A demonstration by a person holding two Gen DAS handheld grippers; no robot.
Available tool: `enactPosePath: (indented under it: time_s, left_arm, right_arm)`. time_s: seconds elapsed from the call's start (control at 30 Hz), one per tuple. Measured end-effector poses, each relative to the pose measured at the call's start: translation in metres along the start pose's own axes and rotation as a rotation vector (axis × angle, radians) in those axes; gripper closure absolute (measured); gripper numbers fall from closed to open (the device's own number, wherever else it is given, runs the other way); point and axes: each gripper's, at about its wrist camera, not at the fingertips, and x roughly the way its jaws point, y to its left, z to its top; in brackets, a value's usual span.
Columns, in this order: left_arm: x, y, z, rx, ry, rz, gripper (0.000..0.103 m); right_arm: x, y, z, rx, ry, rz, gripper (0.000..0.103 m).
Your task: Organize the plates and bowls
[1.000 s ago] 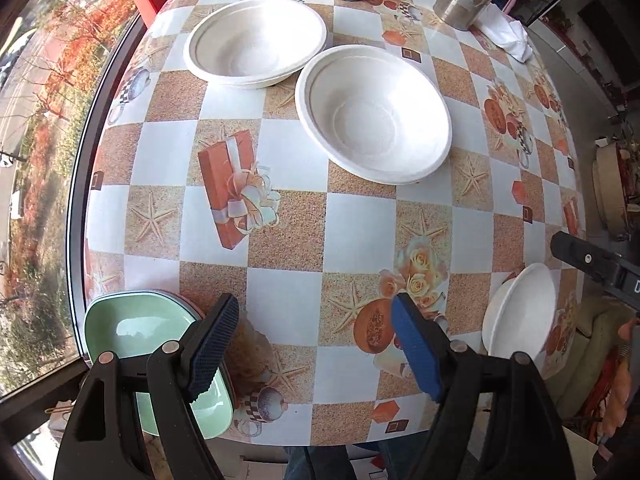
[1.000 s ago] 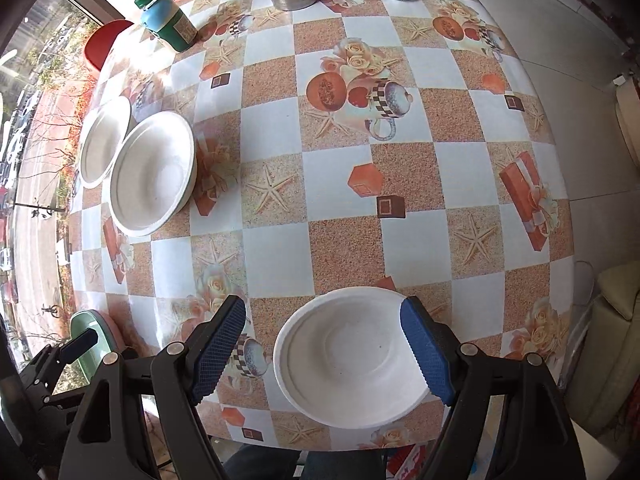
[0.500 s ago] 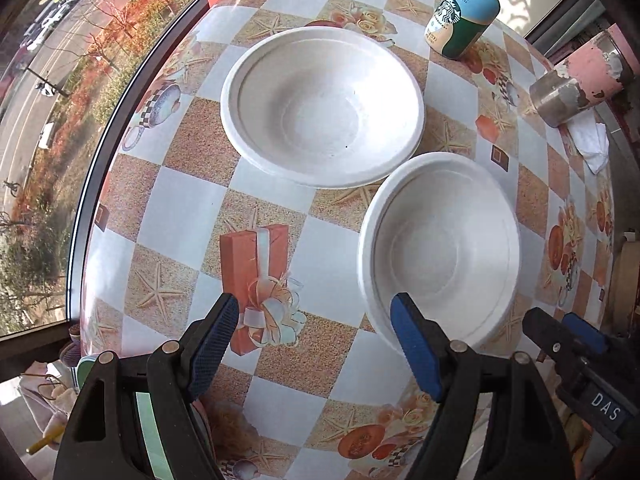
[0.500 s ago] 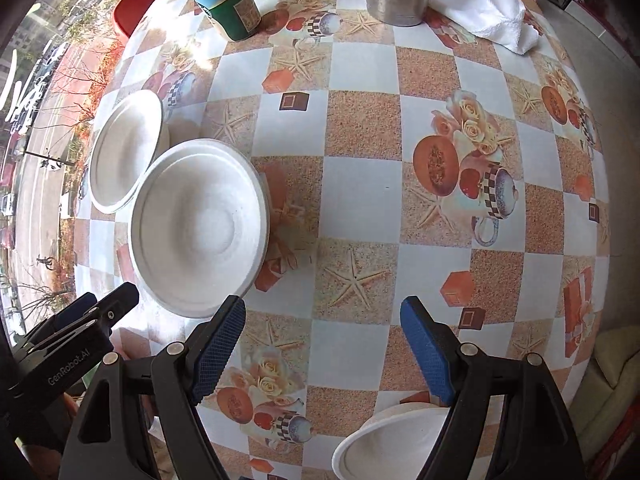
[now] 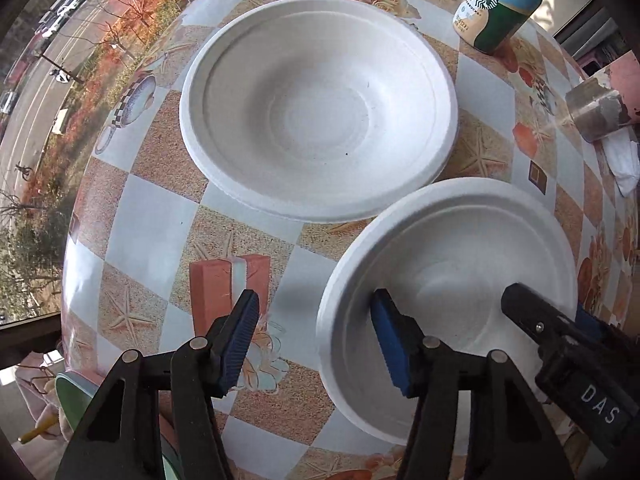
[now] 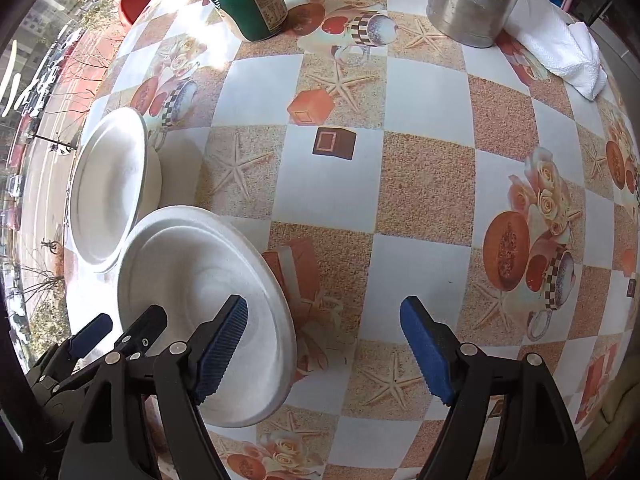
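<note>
- Our left gripper (image 5: 316,336) is closing astride the near bowl's (image 5: 460,264) nine o'clock rim, pads not yet pressing.
- Our right gripper (image 6: 324,344) gapes wide astride its three o'clock rim.
- The second bowl (image 5: 316,112) sits at eleven o'clock.

You have two bowls on the table (image 6: 332,184): the near bowl (image 5: 452,280) just right of and before the far bowl (image 5: 316,112) (rims overlapping). Behind them stands a bottle (image 5: 496,4), and right of it a metal cup (image 6: 468,0) beside a folded cloth (image 6: 560,52).
</note>
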Motion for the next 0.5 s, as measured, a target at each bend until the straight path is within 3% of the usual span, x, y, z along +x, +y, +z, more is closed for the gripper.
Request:
enactPosePath:
  time_s: [0.17,0.2,0.3,0.5]
  left_arm:
    - [-0.003,-0.019,-0.001,0.07,-0.012,-0.037,0.076]
    - [-0.003,-0.023,-0.003,0.091,-0.014,-0.024,0.076]
    - [-0.003,-0.025,-0.012,0.118,0.006,-0.035,0.076]
    - [-0.009,-0.025,-0.063,0.221,0.007,0.011,0.075]
  right_arm:
    - [0.013,0.005,-0.006,0.0,0.037,0.064,0.073]
    - [0.015,0.007,-0.009,-0.013,0.043,0.071,0.083]
    - [0.016,0.01,-0.02,-0.036,0.049,0.072,0.087]
    - [0.014,0.013,-0.066,-0.052,0.083,0.071,0.087]
